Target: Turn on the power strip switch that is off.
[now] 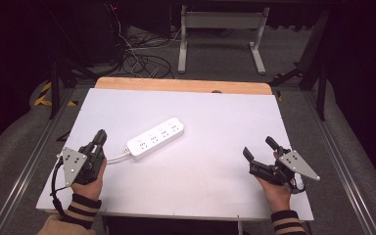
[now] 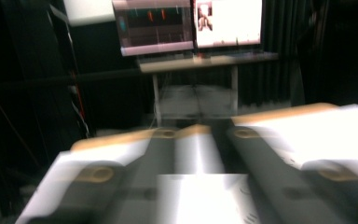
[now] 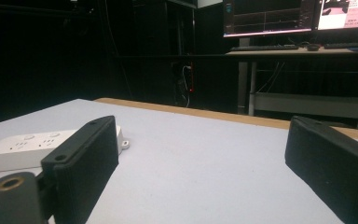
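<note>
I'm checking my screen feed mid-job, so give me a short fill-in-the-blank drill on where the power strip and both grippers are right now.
1. The power strip lies nearer the ____ gripper.
2. The right gripper has its jaws wide ____ with nothing between them.
3. The power strip's colour is ____.
4. The left gripper sits beside the strip's ____, which leaves its near end.

Missing words: left; open; white; cable

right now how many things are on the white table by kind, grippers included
power strip: 1
grippers: 2, the left gripper and the right gripper
total: 3
</note>
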`<action>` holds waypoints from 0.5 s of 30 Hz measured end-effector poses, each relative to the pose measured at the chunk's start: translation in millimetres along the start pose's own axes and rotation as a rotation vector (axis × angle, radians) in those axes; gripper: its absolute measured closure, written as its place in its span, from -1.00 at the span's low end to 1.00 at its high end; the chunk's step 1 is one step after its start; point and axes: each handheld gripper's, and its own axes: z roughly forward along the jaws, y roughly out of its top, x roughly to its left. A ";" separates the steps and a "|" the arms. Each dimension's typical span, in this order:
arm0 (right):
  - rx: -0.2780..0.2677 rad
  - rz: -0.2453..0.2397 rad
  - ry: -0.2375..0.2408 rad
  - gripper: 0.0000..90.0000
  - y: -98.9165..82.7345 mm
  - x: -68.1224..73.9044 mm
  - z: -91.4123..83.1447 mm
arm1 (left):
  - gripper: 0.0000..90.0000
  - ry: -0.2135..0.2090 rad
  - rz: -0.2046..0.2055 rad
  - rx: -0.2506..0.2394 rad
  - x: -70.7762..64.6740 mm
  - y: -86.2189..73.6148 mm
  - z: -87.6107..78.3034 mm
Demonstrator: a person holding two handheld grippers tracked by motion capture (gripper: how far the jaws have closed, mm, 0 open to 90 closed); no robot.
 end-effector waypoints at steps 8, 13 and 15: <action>-0.001 0.000 -0.001 -0.78 0.1 -0.1 -0.3 | -0.99 0.125 0.031 -0.055 -2.5 -4.1 5.7; 0.000 0.000 -0.001 -0.78 0.1 -0.1 -0.2 | -0.99 0.129 0.031 -0.060 -4.1 -5.0 6.1; 0.000 0.000 -0.001 -0.78 0.1 0.0 -0.2 | -0.99 0.129 0.029 -0.059 -4.1 -5.3 6.4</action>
